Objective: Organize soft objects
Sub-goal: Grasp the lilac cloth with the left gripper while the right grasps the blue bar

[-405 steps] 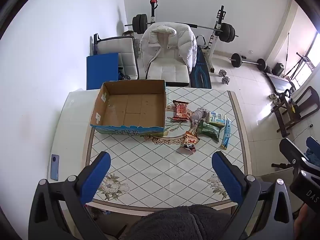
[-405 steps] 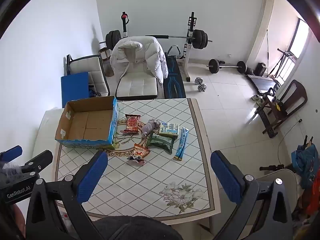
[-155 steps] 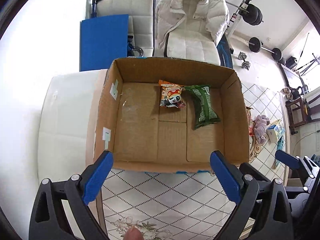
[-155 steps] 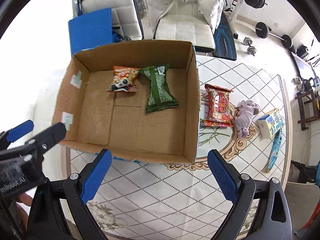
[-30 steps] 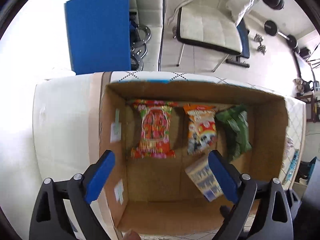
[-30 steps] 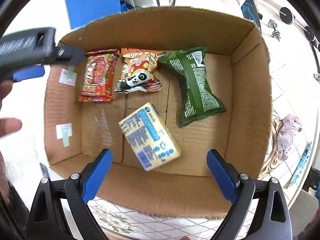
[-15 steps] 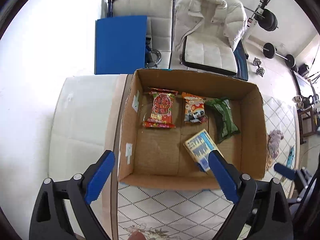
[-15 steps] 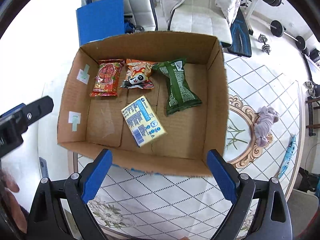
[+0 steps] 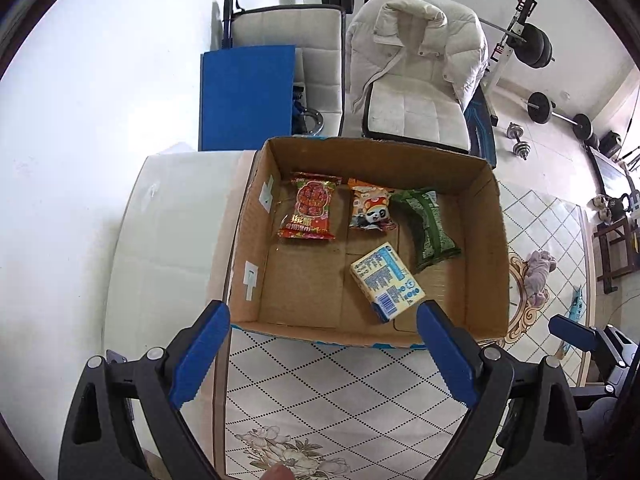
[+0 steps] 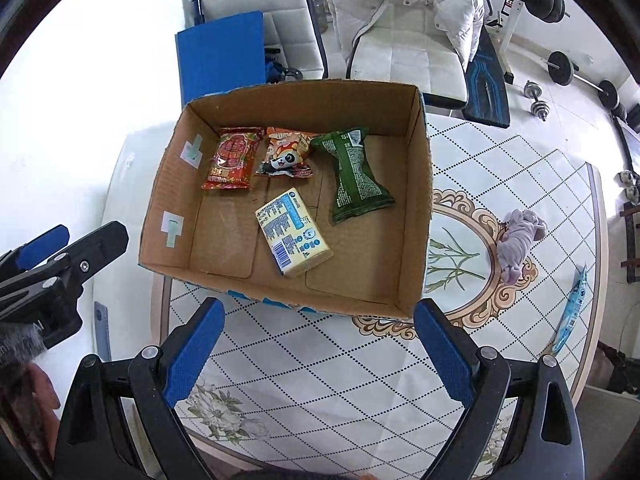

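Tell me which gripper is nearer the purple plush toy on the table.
Right. The right gripper hovers at the box's near edge, close to the purple plush toy; the left gripper sits farther over, beyond it.

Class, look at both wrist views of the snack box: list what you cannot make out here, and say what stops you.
- Print on the yellow pack: too small in both views.
- Thin blue packet: right view distorts it at the fisheye rim; left view has it mostly hidden by the right claw.
- Cardboard box outer near wall: partly behind the left claw.
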The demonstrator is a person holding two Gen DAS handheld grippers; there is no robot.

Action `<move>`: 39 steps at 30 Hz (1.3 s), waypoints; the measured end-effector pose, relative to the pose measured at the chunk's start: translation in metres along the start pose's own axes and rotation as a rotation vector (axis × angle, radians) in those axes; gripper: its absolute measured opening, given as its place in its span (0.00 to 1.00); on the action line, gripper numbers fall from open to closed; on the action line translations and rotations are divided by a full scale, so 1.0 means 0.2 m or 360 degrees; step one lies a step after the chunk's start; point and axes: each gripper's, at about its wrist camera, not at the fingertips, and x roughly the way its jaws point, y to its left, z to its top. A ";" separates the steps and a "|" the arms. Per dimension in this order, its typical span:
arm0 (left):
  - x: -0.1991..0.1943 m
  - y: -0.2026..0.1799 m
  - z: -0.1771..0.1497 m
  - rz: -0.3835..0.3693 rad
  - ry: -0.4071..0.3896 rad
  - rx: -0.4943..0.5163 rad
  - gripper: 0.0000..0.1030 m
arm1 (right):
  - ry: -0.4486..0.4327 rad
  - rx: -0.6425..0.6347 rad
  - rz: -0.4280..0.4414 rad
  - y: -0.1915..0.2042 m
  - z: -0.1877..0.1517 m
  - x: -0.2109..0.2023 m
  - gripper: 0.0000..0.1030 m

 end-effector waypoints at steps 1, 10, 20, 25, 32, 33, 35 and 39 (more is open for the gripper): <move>-0.02 -0.04 0.00 0.0000 -0.0006 0.0013 0.93 | -0.0008 0.0010 0.0013 -0.02 0.00 -0.01 0.95; -0.11 -0.69 0.09 -0.0044 -0.0112 0.0377 0.93 | -0.0093 0.0259 0.0010 -0.61 -0.05 -0.21 0.95; 0.30 -1.49 0.12 -0.0152 0.0153 0.0688 0.93 | -0.0001 0.0709 -0.0215 -1.60 -0.20 -0.13 0.95; 0.64 -1.82 0.07 -0.0174 0.0381 0.0812 0.93 | 0.0141 0.0847 -0.0266 -1.96 -0.27 0.07 0.95; 1.00 -2.06 0.03 -0.0136 0.0593 0.0880 0.82 | 0.0353 0.0919 -0.0274 -2.19 -0.34 0.39 0.95; 1.03 -2.08 0.02 -0.0128 0.0611 0.0879 0.79 | 0.0371 0.0923 -0.0268 -2.20 -0.34 0.43 0.94; 1.10 -2.11 0.01 -0.0104 0.0656 0.0880 0.76 | 0.0410 0.0929 -0.0268 -2.22 -0.35 0.49 0.94; 1.18 -2.15 -0.04 -0.0085 0.0713 0.0894 0.61 | 0.0445 0.0937 -0.0264 -2.26 -0.36 0.56 0.94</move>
